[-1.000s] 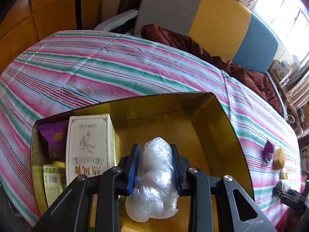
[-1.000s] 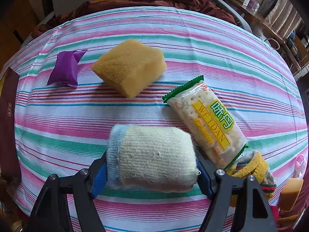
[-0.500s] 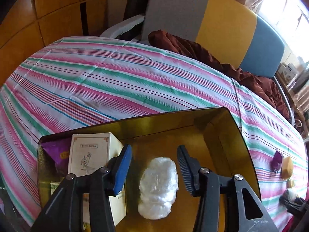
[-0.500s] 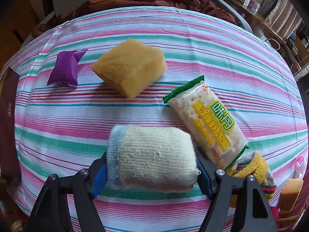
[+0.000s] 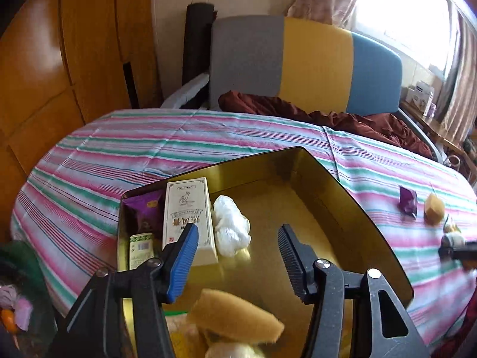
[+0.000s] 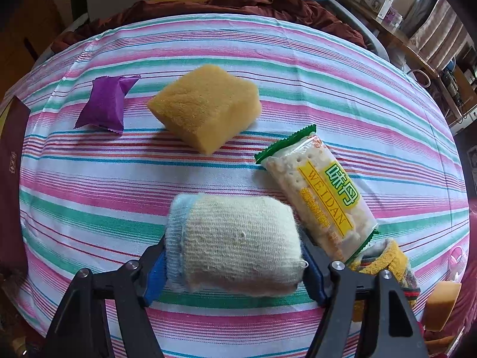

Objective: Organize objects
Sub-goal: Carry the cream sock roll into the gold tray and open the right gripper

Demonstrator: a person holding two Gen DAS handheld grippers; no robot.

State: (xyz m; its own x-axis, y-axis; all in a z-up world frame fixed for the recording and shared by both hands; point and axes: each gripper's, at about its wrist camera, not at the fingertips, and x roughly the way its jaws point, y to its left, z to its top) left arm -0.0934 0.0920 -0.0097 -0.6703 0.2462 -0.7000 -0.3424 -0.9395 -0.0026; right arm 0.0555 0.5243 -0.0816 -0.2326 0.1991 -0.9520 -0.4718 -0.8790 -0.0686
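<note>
Blue-padded left gripper (image 5: 237,256) fingers just parted, empty, tilted above gold tray (image 5: 342,197).

Open floor across the right half of the gold tray (image 5: 351,208); left side blocked by white box (image 5: 189,214), plastic wad (image 5: 231,226) just beside it, purple packet (image 5: 143,211). Bare striped cloth (image 6: 95,185) between sponge (image 6: 205,110) and cloth roll (image 6: 238,238); cracker pack (image 6: 322,191) crowding the roll's right.
</note>
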